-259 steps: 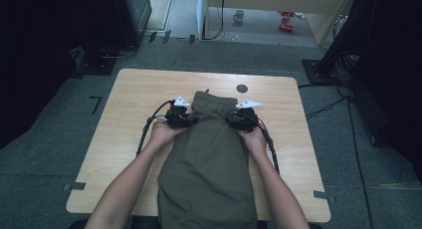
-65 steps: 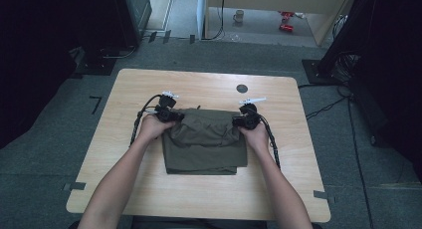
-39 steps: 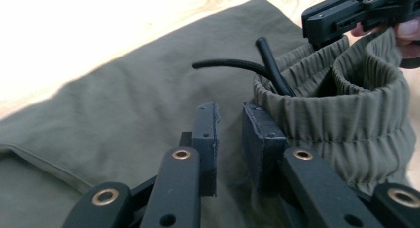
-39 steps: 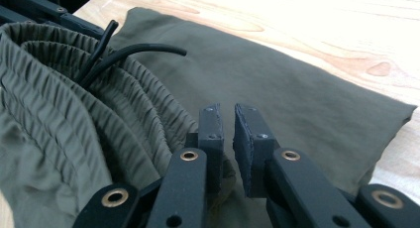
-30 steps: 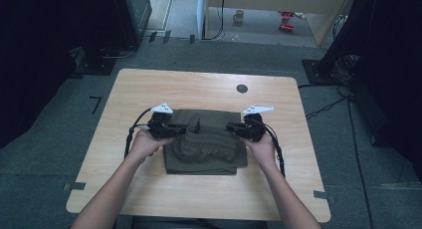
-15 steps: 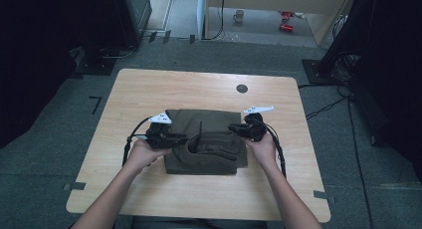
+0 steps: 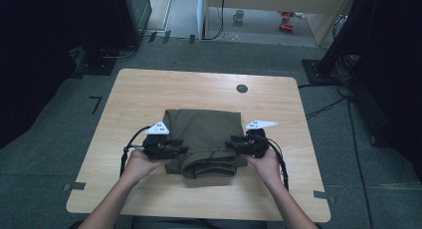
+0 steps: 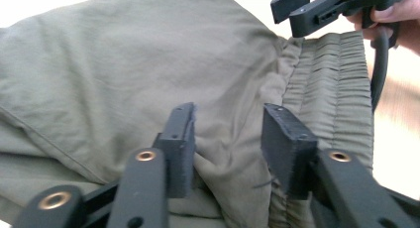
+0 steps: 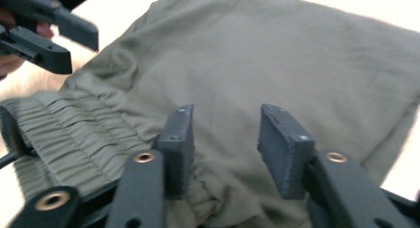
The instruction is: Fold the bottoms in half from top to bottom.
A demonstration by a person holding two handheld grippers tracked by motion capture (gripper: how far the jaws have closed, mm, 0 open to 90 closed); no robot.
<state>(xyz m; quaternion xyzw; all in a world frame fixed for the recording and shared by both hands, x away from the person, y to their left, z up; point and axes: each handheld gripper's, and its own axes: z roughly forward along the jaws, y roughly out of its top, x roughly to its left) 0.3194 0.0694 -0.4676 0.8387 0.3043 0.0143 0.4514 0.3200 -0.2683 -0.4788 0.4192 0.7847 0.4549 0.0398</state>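
Just wooden table (image 7: 149,89), grey carpet (image 7: 378,189).

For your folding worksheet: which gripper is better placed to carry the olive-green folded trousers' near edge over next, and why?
Probably the left gripper: its fingers stand open around a raised ridge of the olive-green folded trousers beside the gathered waistband. The right gripper is open over flatter cloth.

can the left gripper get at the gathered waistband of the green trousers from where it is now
Probably yes: the left gripper stands open with cloth bunched between its jaws, and the waistband lies bare just beside it; the right gripper hovers further off.
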